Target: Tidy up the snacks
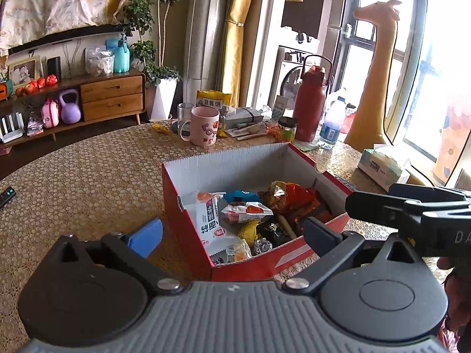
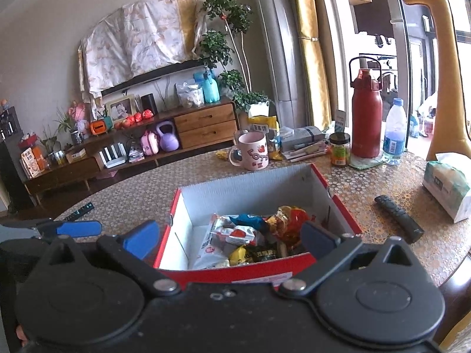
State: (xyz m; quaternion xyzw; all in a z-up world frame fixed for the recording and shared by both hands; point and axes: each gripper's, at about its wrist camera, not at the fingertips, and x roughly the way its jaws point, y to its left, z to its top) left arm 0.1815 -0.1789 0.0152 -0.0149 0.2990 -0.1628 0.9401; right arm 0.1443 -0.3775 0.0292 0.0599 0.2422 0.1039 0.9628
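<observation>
Both grippers, left (image 1: 232, 231) and right (image 2: 231, 239), are held wide apart and empty over the red cardboard box (image 1: 194, 235) of mixed snack packets (image 1: 244, 211), set on the honeycomb-patterned table (image 1: 88, 182).

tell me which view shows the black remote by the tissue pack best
The right wrist view: the black remote lies whole on the table, right of the red box, near the tissue pack. In the left wrist view that spot is hidden behind the right gripper.
</observation>
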